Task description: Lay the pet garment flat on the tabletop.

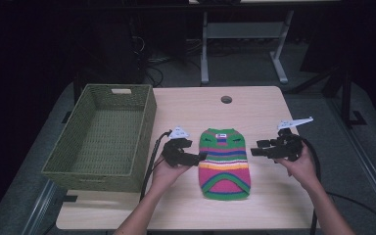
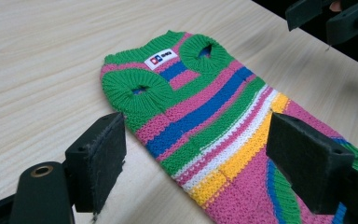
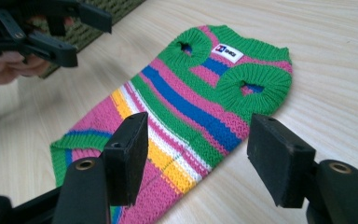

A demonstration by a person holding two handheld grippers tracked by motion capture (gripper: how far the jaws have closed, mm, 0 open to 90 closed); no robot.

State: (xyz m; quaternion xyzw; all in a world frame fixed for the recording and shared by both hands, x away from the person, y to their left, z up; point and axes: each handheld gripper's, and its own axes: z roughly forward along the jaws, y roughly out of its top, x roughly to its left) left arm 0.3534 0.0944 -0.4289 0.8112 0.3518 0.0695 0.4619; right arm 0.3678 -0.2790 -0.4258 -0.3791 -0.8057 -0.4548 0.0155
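Wicker basket [image 1: 144, 122] at 9 o'clock sat empty; striped sweater [image 1: 223, 161] lay flat on table [image 1: 264, 105] btwn left gripper [image 1: 200, 157] & right gripper [image 1: 254, 148], both spread wide, holding nothing.

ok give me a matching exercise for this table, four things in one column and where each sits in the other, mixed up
Things:
1. striped knit sweater
2. green woven basket
3. left gripper
4. right gripper

Places:
A. on the table's left part
B. flat at the table's middle
C. just off the sweater's right edge, open, holding nothing
D. at the sweater's left edge, open, holding nothing

Pairs: 1-B, 2-A, 3-D, 4-C
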